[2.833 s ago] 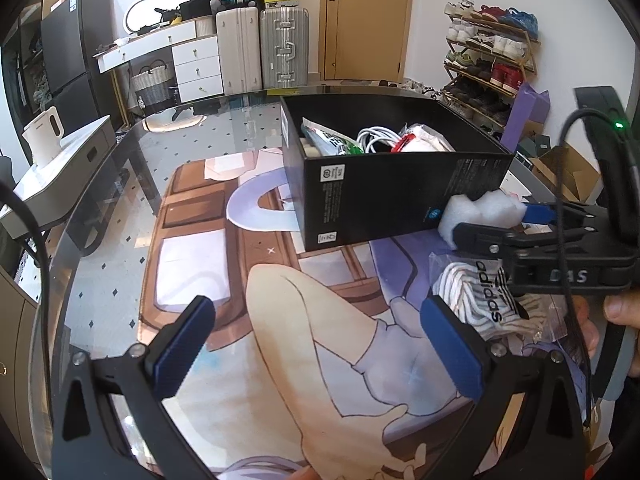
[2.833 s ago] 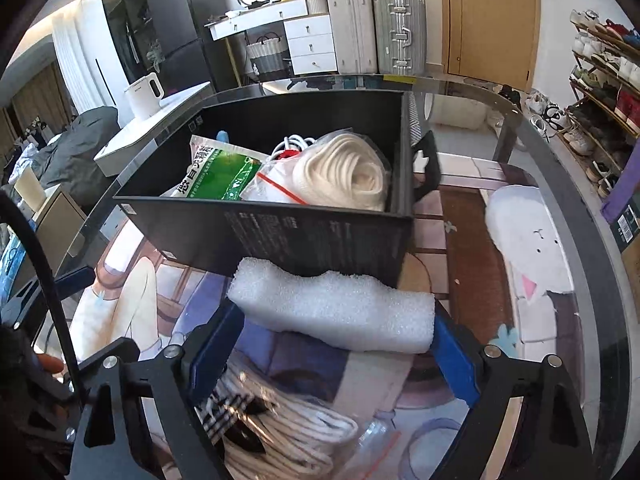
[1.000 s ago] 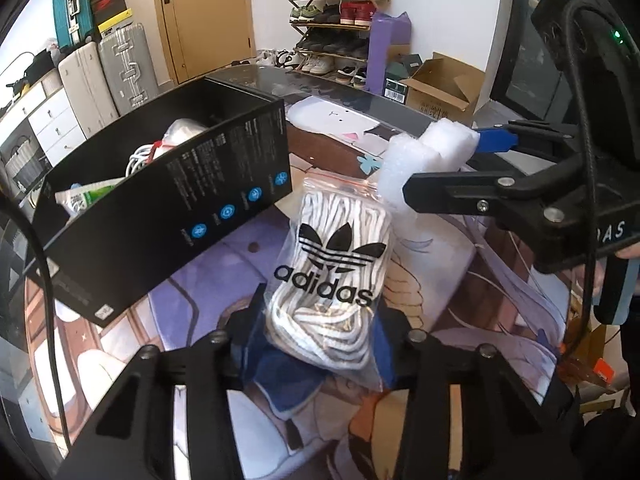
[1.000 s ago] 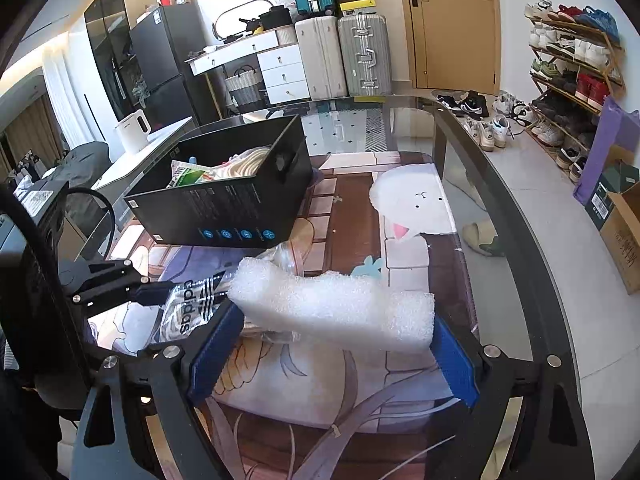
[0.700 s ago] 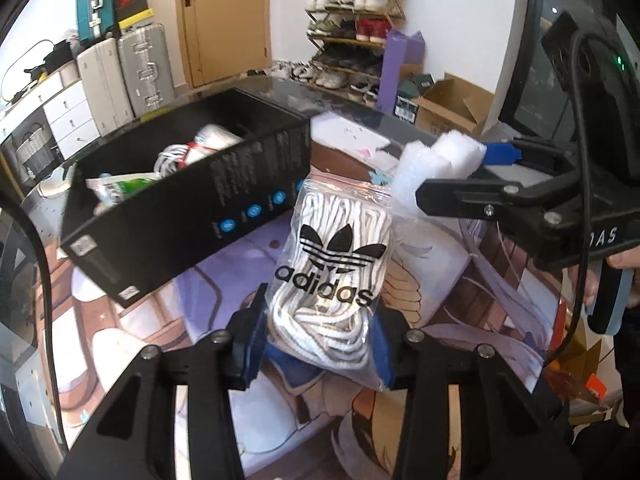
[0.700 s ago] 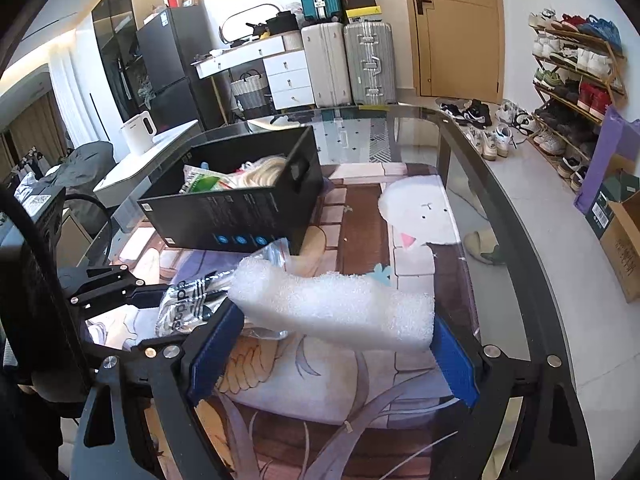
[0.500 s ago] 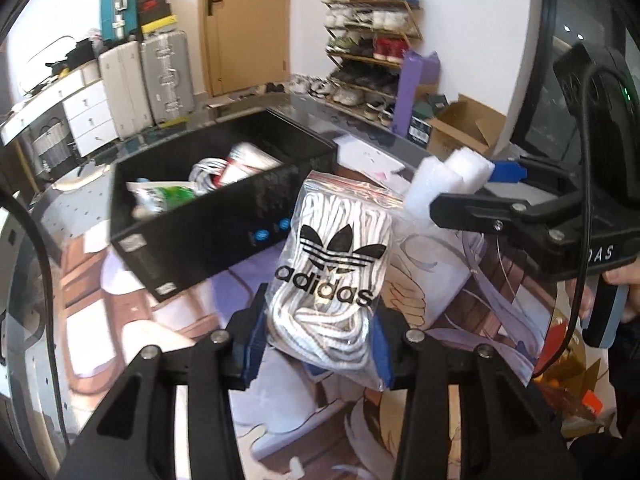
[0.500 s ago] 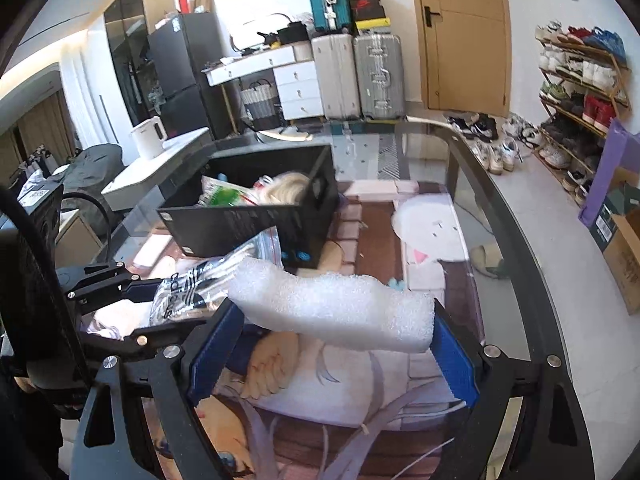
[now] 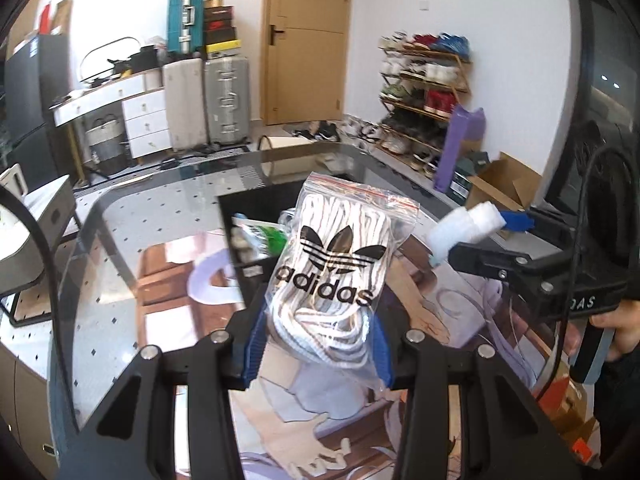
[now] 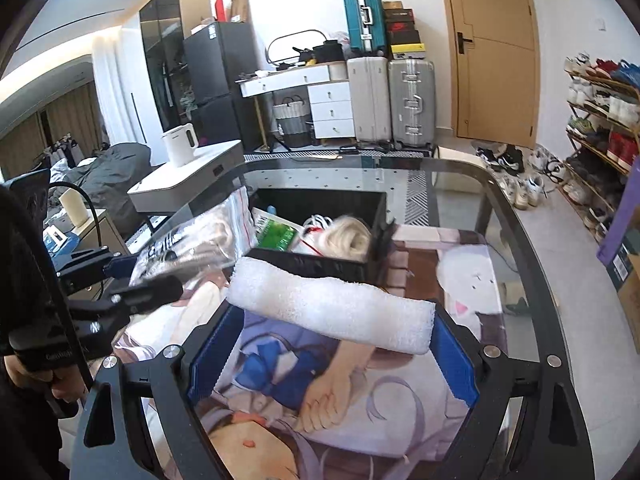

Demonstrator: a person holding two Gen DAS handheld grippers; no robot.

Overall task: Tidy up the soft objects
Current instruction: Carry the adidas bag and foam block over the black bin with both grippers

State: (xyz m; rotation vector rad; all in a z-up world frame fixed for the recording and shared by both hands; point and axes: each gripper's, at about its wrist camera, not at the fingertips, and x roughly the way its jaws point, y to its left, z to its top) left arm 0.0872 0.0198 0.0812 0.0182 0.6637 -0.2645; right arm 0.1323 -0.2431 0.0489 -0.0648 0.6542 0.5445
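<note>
Left gripper (image 9: 318,344): jaws clamped on the lower end of the adidas lace bag (image 9: 340,276), which stands up and forward from between the blue pads, held in the air on the near side of the black box (image 10: 320,258). Right gripper (image 10: 332,344): jaws closed on the white foam roll (image 10: 332,310), which spans pad to pad, also raised, just short of the box's near wall. Box: open-topped, on the glass table (image 10: 516,216), already holding a green packet (image 10: 278,234) and a pale coiled bundle (image 10: 352,240).
</note>
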